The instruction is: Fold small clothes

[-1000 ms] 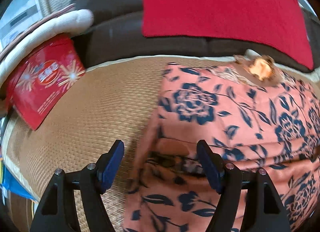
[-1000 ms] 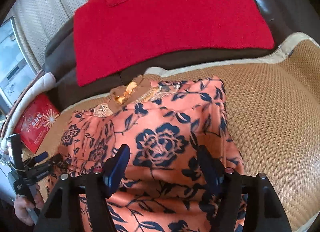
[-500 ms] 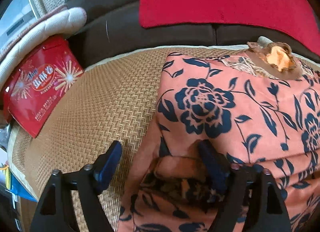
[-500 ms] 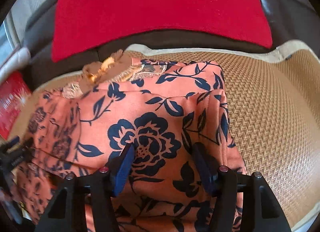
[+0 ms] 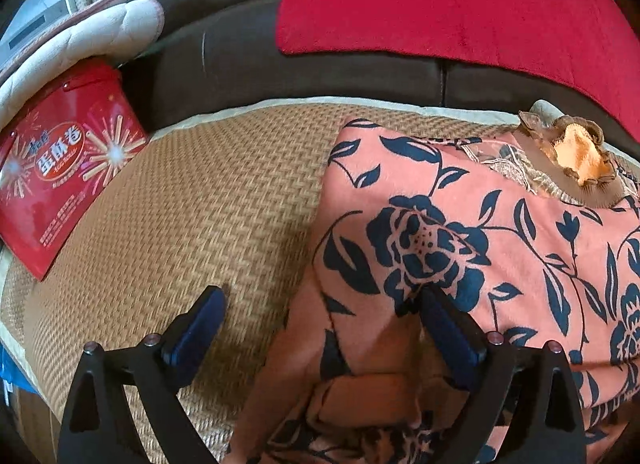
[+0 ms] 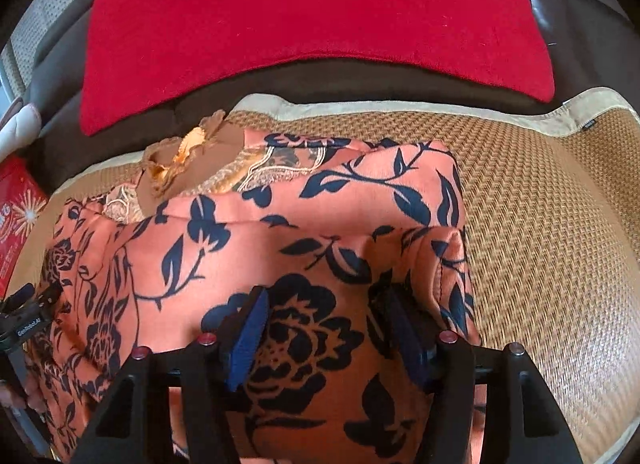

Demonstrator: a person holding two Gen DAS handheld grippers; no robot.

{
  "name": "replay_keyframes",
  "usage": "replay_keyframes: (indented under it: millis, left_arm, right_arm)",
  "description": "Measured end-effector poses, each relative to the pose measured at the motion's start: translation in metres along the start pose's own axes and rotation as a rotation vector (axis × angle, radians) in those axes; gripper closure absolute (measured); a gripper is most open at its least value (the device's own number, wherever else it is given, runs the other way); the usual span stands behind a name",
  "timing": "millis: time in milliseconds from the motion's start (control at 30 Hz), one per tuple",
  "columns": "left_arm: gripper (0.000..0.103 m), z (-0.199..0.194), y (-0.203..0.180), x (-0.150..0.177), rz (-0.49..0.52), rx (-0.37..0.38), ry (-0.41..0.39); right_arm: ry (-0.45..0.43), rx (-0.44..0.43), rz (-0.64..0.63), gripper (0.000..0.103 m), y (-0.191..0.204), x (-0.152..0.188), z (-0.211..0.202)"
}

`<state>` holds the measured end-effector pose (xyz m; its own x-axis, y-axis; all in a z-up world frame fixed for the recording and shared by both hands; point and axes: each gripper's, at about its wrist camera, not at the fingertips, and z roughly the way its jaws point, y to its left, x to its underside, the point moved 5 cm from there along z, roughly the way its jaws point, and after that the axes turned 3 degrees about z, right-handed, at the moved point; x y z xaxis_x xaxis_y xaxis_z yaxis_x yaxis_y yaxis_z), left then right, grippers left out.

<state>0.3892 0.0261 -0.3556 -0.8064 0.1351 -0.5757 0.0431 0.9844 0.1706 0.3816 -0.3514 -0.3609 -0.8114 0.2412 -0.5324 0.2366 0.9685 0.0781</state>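
Observation:
An orange garment with dark blue flowers (image 5: 460,232) lies folded on a woven mat (image 5: 208,203). Its brown collar with yellow lining (image 5: 576,155) is at the far end. My left gripper (image 5: 322,296) sits at the garment's left edge and its jaws are opening. One finger is over the mat, the other over the cloth, and loose folds lie between them untouched by the pads. My right gripper (image 6: 322,298) stands low on the garment (image 6: 320,223), open, with flowered cloth filling the gap. A rolled fold (image 6: 444,256) lies just beyond its right finger. The left gripper's body (image 6: 28,312) shows at that view's left edge.
A red snack tin (image 5: 60,183) leans at the mat's left. Above it lies a white padded cushion (image 5: 100,31). A red cloth (image 6: 312,23) hangs over the dark sofa back (image 5: 240,63) behind the garment. Bare mat (image 6: 540,223) stretches right of the garment.
Both grippers have come forward and down onto the garment. The left jaws have spread wider and the bunched cloth between them now lies loose. The right gripper sits closer over the flower print.

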Motion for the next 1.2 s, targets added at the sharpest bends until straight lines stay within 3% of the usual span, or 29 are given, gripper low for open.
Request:
replay_keyframes:
  millis: [167,300,433,567,733,867,1000,1067,1133,1200]
  left_arm:
    - [0.006,-0.012,0.01,0.0,-0.035,0.06,0.036]
    - [0.006,-0.052,0.027,0.017,-0.029,0.089,-0.018]
    - [0.006,-0.091,0.044,0.055,-0.004,0.106,-0.049]
    - [0.006,-0.11,0.056,0.124,-0.05,0.13,0.009]
    - [0.006,-0.113,0.063,0.193,-0.152,0.203,0.137]
    - [0.006,-0.109,0.057,0.223,-0.206,0.25,0.244]
    - [0.006,-0.089,0.054,0.236,-0.202,0.235,0.341]
    - [0.006,-0.084,0.051,0.238,-0.199,0.249,0.364]
    - [0.006,-0.081,0.046,0.239,-0.182,0.251,0.37]
    - [0.017,-0.08,0.042,0.238,-0.165,0.262,0.361]
  right_arm:
    - [-0.05,-0.053,-0.012,0.039,-0.002,0.007,-0.018]
    - [-0.067,-0.177,0.056,0.039,-0.021,0.03,-0.067]
    - [-0.081,-0.21,0.076,0.03,-0.05,0.067,-0.113]
    - [0.046,-0.256,0.18,0.03,-0.084,0.135,-0.129]
    - [0.259,-0.255,0.262,0.03,-0.092,0.202,-0.123]
    - [0.438,-0.154,0.212,0.03,-0.081,0.242,-0.095]
    - [0.465,-0.054,0.19,0.03,-0.085,0.253,-0.071]
    - [0.504,-0.048,0.187,0.03,-0.084,0.261,-0.058]
    - [0.478,-0.047,0.17,0.03,-0.081,0.262,-0.055]
    - [0.427,-0.043,0.097,0.03,-0.07,0.261,-0.057]
